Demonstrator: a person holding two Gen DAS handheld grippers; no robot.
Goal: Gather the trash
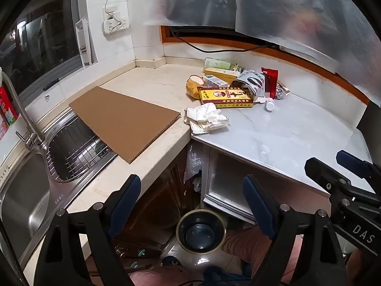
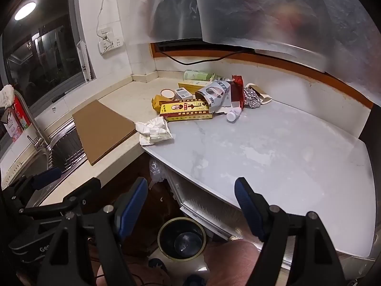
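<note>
"DAS" in white on the black right gripper (image 1: 352, 166) at lower right of the left wrist view, "OPEN" stamped on the steel sink (image 1: 28, 200) rim at lower left, "999" on the torn grey packet (image 2: 215, 94) in the trash pile

The left gripper (image 1: 191, 202) is a black plastic frame with two long fingers, each lined on its inner face with a ribbed dark blue pad (image 1: 125, 200). Round silver screw heads sit at the finger joints. The right gripper (image 2: 191, 205) has the same build: black angular arms, blue pads (image 2: 133, 205) and silver screws. Seen from the left wrist view, its body carries white letters reading "DAS". The person's legs (image 1: 247, 245), below the grippers, are clad in pinkish-brown trousers.
</note>
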